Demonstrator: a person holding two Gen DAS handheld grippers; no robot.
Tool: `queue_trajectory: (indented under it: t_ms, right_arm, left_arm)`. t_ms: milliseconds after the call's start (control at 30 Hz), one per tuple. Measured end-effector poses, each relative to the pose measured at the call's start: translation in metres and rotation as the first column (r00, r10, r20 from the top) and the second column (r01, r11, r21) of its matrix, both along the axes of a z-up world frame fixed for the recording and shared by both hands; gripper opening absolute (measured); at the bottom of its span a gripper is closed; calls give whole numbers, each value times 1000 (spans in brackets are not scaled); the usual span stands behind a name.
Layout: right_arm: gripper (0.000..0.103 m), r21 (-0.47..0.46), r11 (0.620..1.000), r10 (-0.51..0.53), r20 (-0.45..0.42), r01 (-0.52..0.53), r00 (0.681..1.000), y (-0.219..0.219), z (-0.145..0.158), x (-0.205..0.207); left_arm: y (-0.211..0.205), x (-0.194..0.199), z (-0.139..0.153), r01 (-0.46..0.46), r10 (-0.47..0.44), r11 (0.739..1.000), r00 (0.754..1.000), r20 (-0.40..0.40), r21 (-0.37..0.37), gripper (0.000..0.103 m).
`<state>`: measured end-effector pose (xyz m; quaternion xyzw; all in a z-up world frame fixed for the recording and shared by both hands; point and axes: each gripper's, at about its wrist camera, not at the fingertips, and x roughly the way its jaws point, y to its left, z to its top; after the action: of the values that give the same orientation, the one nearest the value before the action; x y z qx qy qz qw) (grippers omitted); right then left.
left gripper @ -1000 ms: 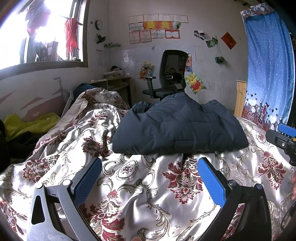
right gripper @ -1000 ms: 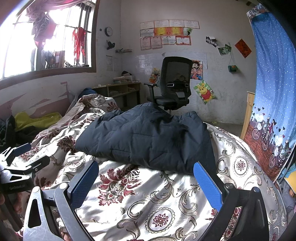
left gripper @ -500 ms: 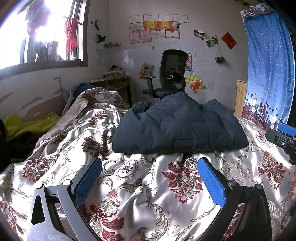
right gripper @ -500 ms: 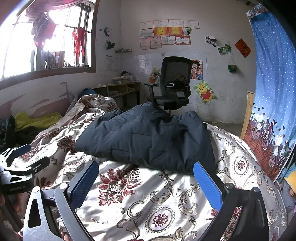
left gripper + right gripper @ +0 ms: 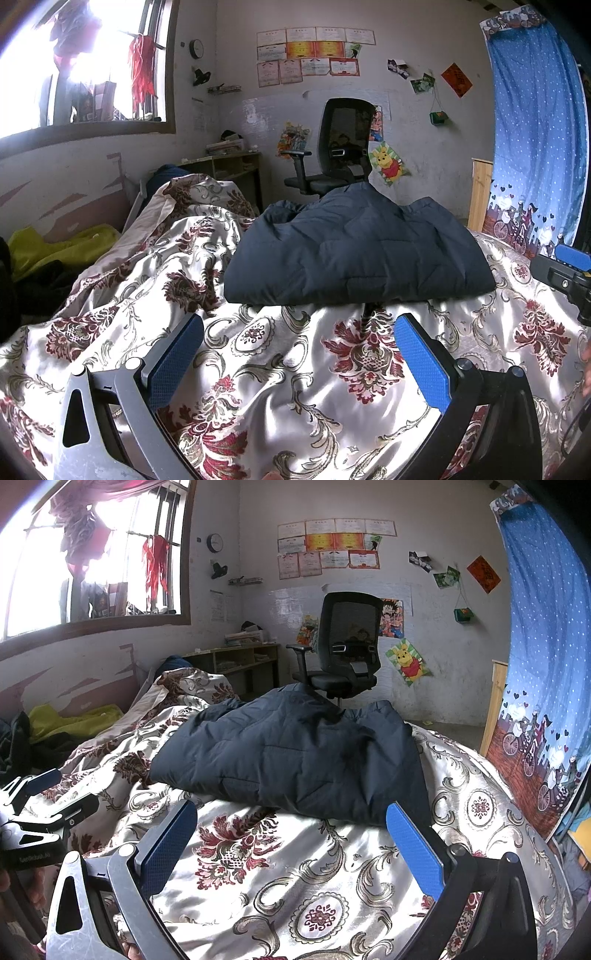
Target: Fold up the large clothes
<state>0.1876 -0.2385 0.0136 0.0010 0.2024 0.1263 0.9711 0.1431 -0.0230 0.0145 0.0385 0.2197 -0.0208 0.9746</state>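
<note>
A dark navy quilted jacket (image 5: 354, 251) lies folded into a thick block on the floral satin bedspread (image 5: 280, 373), ahead of both grippers. My left gripper (image 5: 299, 354) hovers open over the bedspread, short of the jacket's near edge, nothing between its blue pads. My right gripper (image 5: 291, 842) is likewise open and empty, just in front of the jacket (image 5: 295, 753). The right gripper shows at the right edge (image 5: 565, 273) of the left wrist view, and the left gripper at the left edge (image 5: 33, 812) of the right wrist view.
A black office chair (image 5: 343, 653) stands beyond the bed by the far wall. A low wooden shelf (image 5: 240, 661) is at the back left. Yellow-green and dark clothes (image 5: 48, 251) lie at the left by the wall. A blue curtain (image 5: 543, 657) hangs on the right.
</note>
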Motion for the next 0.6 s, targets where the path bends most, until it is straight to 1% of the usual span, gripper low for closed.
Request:
queue_trajectory:
  t_ms: [600]
  right_arm:
    - [103,0,1000,1,1,-1,1000,-1,0,0]
  left_arm:
    - [2,-2,-3,1,-1,1000,1000,-6,-7,101]
